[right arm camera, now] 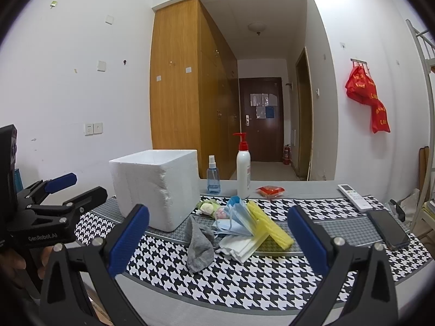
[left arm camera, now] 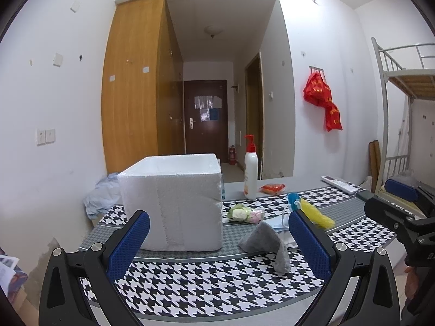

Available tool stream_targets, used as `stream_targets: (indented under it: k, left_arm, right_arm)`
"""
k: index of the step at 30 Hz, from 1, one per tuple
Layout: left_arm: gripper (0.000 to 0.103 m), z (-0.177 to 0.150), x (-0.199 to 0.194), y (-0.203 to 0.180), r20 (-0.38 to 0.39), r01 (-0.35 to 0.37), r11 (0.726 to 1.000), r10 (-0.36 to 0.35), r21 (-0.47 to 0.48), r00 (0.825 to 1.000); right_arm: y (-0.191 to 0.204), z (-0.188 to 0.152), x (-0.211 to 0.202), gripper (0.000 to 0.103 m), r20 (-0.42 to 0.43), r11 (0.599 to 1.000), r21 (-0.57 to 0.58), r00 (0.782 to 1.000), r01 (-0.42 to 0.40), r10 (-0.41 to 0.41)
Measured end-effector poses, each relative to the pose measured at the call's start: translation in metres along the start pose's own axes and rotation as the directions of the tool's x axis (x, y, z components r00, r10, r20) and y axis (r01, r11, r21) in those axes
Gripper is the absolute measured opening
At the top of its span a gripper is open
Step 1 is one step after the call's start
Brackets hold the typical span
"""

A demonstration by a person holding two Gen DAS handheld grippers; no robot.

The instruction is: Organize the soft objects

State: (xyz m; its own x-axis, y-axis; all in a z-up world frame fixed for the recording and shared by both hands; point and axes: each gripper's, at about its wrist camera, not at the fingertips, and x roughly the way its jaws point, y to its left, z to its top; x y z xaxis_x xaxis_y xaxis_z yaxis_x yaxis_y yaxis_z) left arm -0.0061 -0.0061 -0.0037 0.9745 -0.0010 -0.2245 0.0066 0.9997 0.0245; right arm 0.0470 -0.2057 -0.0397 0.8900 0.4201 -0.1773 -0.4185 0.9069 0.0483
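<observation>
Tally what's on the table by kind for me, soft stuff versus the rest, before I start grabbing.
Grey cloth: 1
Yellow sponge cloth: 1
Pile of face masks: 1, individual count unclear
Small plush items: 2, roughly
Foam box: 1
Bottles, pump and spray: 2
Red packet: 1
Remote: 1
Phone: 1
Total: 11

Left gripper (left arm camera: 218, 228): black frame, two angular black arms, each tipped with a blue textured pad on the fingers (left arm camera: 130, 240). Round silver screws at the arm pivots. Right gripper (right arm camera: 218, 231): same build, black arms, blue ribbed pads, silver screw heads. In the right wrist view the left unit's side bears white lettering "GenRobot.AI". A hand (right arm camera: 16, 267) partly visible behind it.
</observation>
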Motion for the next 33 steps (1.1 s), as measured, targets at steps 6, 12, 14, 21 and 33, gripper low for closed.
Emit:
stream_targets:
  k: [6,12,14,21,33]
  left_arm:
    - [0.102,-0.001,0.003,-0.002,-0.017,0.023,1.000,-0.023,-0.002,1.000]
    - [0.102,-0.001,0.012,-0.002,-0.043,0.043,0.999,-0.043,-0.006,0.998]
    - [0.102,-0.001,0.018,-0.004,-0.054,0.046,0.999,-0.046,0.009,0.997]
    - [0.102,-0.005,0.045,-0.011,-0.117,0.083,0.997,-0.082,0.002,0.990]
    - [0.102,-0.012,0.083,-0.025,-0.206,0.106,0.994,-0.102,0.008,0.973]
  right_arm:
    - [-0.002,-0.001,0.000,0.103,-0.004,1.000,-0.006,1.000,0.007,-0.007]
    - [-0.009,-0.005,0.005,0.103,-0.025,1.000,-0.009,1.000,0.005,-0.005]
    - [-0.014,-0.008,0.013,0.103,-0.051,1.000,-0.008,0.999,0.014,-0.015]
    - [-0.026,-0.011,0.033,0.103,-0.099,0.999,-0.013,0.994,0.043,-0.044]
    - [-0.044,-0.020,0.054,0.103,-0.167,0.998,-0.027,0.984,0.056,-0.059]
